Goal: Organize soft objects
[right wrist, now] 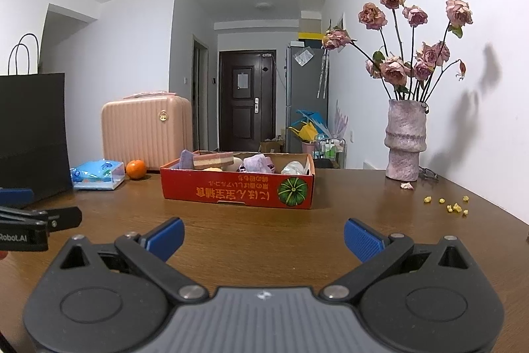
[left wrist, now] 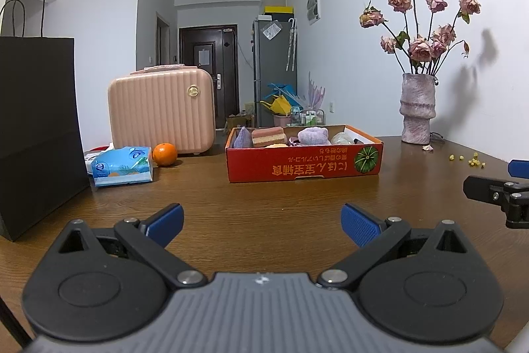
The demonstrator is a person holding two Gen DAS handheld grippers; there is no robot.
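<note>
Both jaws stand wide with nothing between them: the left gripper [left wrist: 261, 222] and right gripper [right wrist: 264, 237] hover side by side over the near part of the brown table [left wrist: 264, 197]. Far left stands a black paper bag [left wrist: 36, 121]. The red cardboard box [right wrist: 238, 189] sits mid-table, holding soft items [right wrist: 256, 162], probably cloths and sponges. Far right stands a vase [right wrist: 405, 141]

A shallow red cardboard box [left wrist: 304, 159] sits on the counter [left wrist: 264, 197], its printed text upside down beside a green pumpkin picture. Inside it lie a purple pointed soft piece [left wrist: 242, 138], a pink-and-cream layered sponge block [left wrist: 268, 136], a lilac fluffy bundle [left wrist: 314, 135] and what may be a clear wrapped item [left wrist: 342, 138].
</note>
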